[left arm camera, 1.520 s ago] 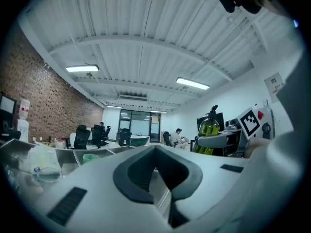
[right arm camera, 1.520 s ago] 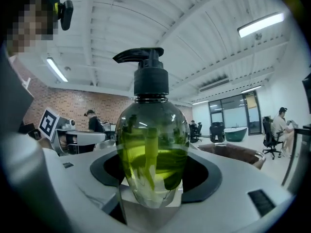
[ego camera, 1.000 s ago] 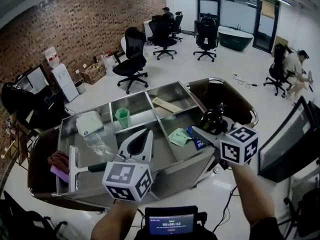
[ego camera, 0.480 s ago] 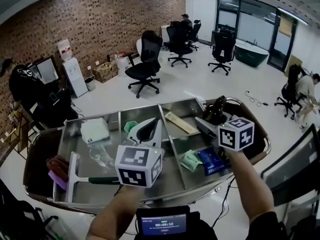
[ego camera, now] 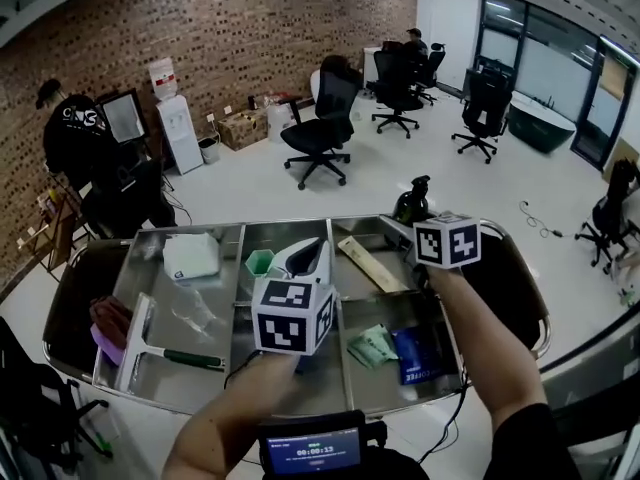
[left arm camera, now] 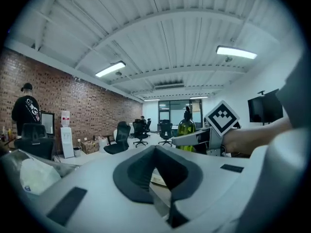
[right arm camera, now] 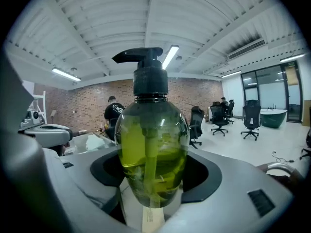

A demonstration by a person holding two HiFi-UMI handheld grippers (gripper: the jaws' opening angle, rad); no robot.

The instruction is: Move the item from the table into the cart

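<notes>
Cart (ego camera: 190, 386) holds three compartments. Left: squeegee (ego camera: 160, 343) in front, sponge (ego camera: 105, 346) just beside its blade on the left, white pack (ego camera: 190, 256) behind. Middle: cup (ego camera: 259, 261) at back. Right: wooden board (ego camera: 365, 263) behind, pouch (ego camera: 372, 345) left of packet (ego camera: 413, 353) in front. Pump bottle (ego camera: 413, 200) sits above back right corner.

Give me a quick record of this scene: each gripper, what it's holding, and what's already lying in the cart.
Right gripper: shut on the green pump bottle, raised near the cart's far right corner
Left gripper: jaws together, empty, over the middle of the cart
Cart contents: squeegee, white pack, green cup, wooden strip, green packet, blue packet
Task status: bottle not yet set down in the cart
</notes>
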